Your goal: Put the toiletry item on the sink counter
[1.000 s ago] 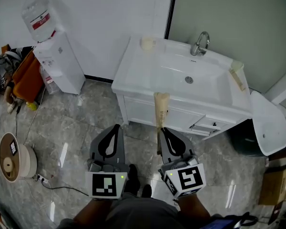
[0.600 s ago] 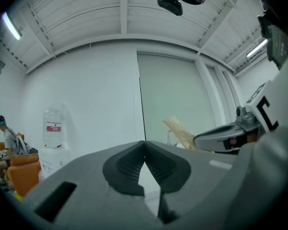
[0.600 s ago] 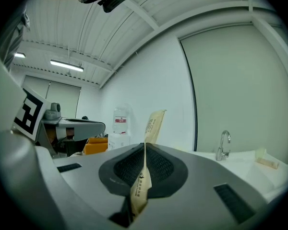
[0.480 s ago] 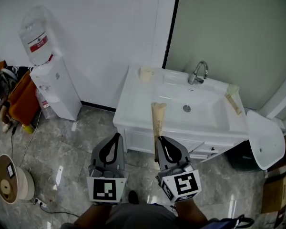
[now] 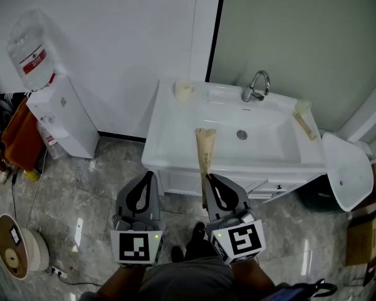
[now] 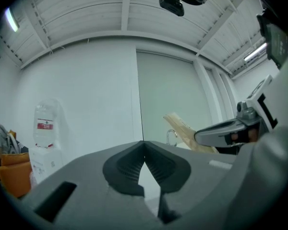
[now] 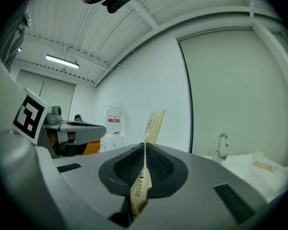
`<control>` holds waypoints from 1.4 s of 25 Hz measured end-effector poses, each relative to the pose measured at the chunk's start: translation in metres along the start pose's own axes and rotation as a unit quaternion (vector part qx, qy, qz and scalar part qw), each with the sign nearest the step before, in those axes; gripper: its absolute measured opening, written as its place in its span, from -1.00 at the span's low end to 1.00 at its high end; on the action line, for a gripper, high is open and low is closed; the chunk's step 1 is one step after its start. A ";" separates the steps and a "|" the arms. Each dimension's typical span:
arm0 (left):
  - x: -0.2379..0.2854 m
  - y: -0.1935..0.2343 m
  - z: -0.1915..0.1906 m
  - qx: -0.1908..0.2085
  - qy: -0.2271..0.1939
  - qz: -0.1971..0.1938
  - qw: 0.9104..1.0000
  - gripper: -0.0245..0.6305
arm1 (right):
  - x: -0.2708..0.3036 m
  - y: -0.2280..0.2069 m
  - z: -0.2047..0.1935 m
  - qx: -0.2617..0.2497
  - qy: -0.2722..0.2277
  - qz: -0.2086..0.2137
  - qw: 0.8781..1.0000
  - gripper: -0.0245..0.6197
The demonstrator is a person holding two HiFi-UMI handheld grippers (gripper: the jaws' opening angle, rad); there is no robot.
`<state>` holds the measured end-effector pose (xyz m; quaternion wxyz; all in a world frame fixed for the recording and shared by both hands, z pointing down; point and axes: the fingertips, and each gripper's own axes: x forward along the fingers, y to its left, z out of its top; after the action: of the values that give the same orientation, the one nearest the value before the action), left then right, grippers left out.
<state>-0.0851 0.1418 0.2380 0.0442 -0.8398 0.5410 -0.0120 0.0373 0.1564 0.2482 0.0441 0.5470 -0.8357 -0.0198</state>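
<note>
Kraft-brown paper makes up the toiletry item (image 5: pixel 204 148), a long flat packet that we hold clamped in our right gripper (image 5: pixel 208 178). Its lower end is pinched between the ribbed pads, and the rest stands up beyond the fingertips. In the right gripper view the packet (image 7: pixel 153 126) runs edge-on through the narrow slit where the jaws press on it. Some dark print shows on its side, too small to read.

Our left gripper (image 5: pixel 151 175) hangs just to the left of the right one. Its jaws meet tip to tip, and the left gripper view (image 6: pixel 144 147) shows nothing between them.

Ahead of both grippers stands the white sink counter (image 5: pixel 169 149). The held packet's top end shows against its front rim, but the packet itself is up in the gripper, not lying on the counter. Beyond the right gripper a chrome faucet (image 5: pixel 255 85) rises behind the basin. Farther right of it a second brown packet (image 5: pixel 304 121) lies on the counter. At the counter's far-left corner sits a small cream cup (image 5: pixel 183 89). Well to the left of the left gripper a white water dispenser (image 5: pixel 53 115) stands against the wall.
</note>
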 end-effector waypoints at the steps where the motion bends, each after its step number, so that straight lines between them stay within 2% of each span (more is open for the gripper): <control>1: 0.005 -0.001 -0.003 -0.001 0.004 -0.002 1.000 -0.89 | 0.003 -0.003 -0.003 0.002 0.004 -0.001 1.000 -0.87; 7: 0.040 -0.001 -0.021 -0.001 0.029 -0.010 1.000 -0.89 | 0.028 -0.027 -0.023 0.016 0.024 -0.004 1.000 -0.87; 17: 0.122 0.014 -0.044 0.005 0.066 0.004 0.998 -0.89 | 0.102 -0.077 -0.041 0.039 0.039 0.018 0.998 -0.87; 26: 0.197 0.030 -0.023 0.020 0.051 0.044 0.998 -0.89 | 0.170 -0.131 -0.020 0.037 0.014 0.049 0.998 -0.87; 35: 0.222 0.051 -0.006 0.026 0.032 0.089 0.995 -0.89 | 0.214 -0.150 0.003 0.017 -0.011 0.081 0.996 -0.87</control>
<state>-0.0396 -0.0814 0.2338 0.0494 -0.7858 0.6145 -0.0490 0.0891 -0.0995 0.2443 0.0268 0.4777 -0.8781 -0.0078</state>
